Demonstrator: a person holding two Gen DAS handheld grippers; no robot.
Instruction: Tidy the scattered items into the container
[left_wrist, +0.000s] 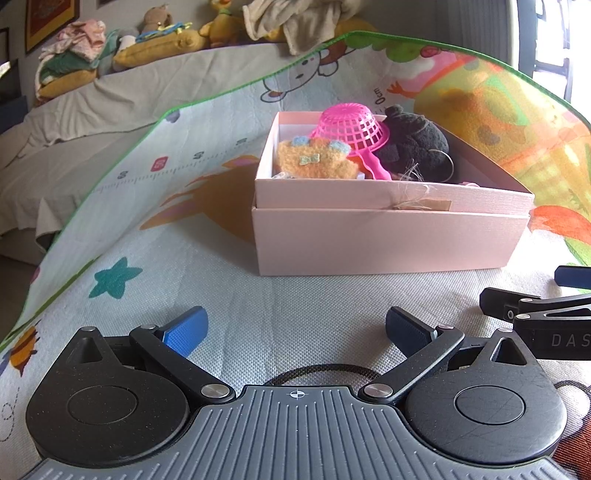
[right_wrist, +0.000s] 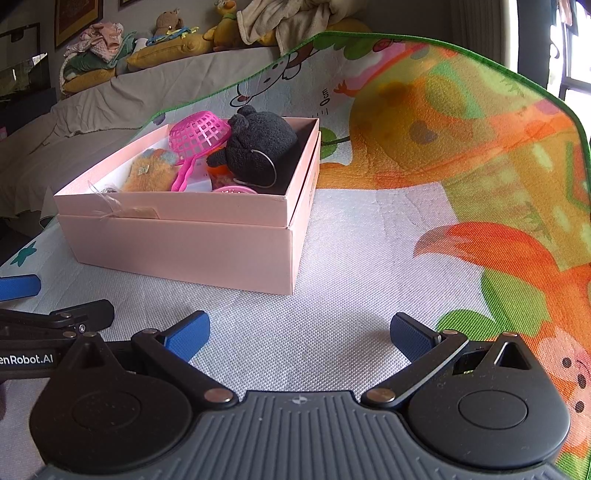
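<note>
With toys already piled in the pink box (left_wrist: 388, 240) and no strays visible on the mat (right_wrist: 351, 258), seems finished; left gripper (left_wrist: 295, 332) and right gripper (right_wrist: 299, 334) spread wide, empty.

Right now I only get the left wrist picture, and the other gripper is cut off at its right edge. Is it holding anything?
Observer: No. The right gripper is open, with only the play mat showing between its pads.
Operator: Is anything tucked in the box that I can't make out?
Observer: Yes. The right wrist view shows a small round pink mesh piece lying low in the pink box, just in front of the black plush.
Operator: Are any toys left on the mat to the right of the box?
Observer: None that I can see. That stretch of mat shows only its printed pictures.
</note>
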